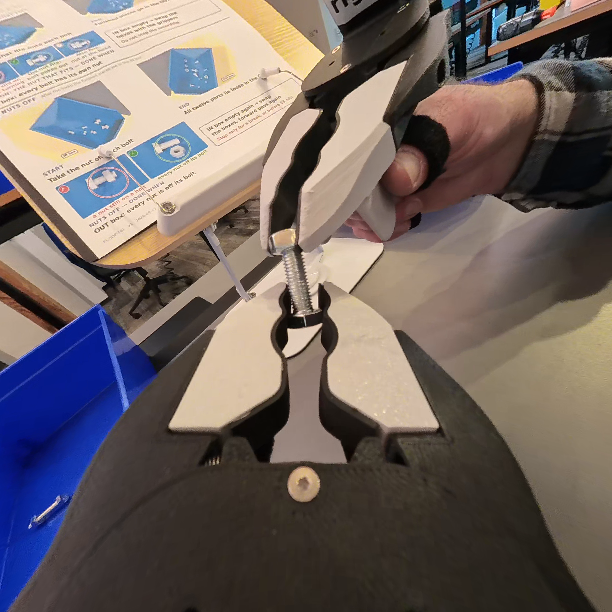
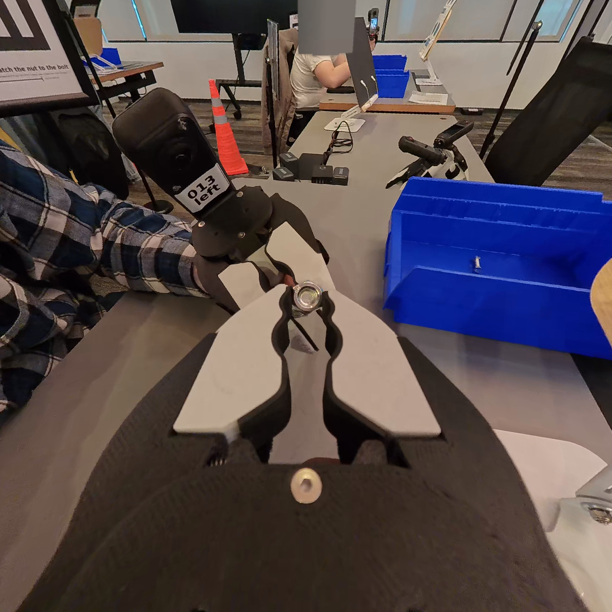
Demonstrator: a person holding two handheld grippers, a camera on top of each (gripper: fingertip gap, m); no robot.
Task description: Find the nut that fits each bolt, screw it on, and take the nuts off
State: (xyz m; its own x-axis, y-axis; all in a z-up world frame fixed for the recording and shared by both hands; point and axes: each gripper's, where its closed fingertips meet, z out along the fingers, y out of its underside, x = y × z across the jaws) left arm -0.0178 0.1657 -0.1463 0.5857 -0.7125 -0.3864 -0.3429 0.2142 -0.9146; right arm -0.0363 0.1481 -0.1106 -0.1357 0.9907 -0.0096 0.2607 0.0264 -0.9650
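The silver hex-head bolt (image 1: 295,269) hangs in the air above the grey bench (image 1: 496,331), and everything else sits around it. Above it, the right hand-held gripper (image 1: 284,239) is clamped on its head; below it, the left hand-held gripper (image 1: 303,318) is closed on the silver hex nut (image 1: 303,319) at the end of the thread. Holding the bolt by both ends like this probably lets one side stay fixed while the other turns, whether the nut is going on or coming off; which way, the pictures do not tell.

The left wrist view shows the whole bolt side-on, with the bare thread between head and nut, and the illustrated instruction sheet (image 1: 132,109) behind it. The right wrist view looks straight down onto the bolt's head, hiding the thread, but shows a blue plastic bin (image 2: 496,271) to the right of the bolt, with a small metal part (image 2: 476,264) inside.
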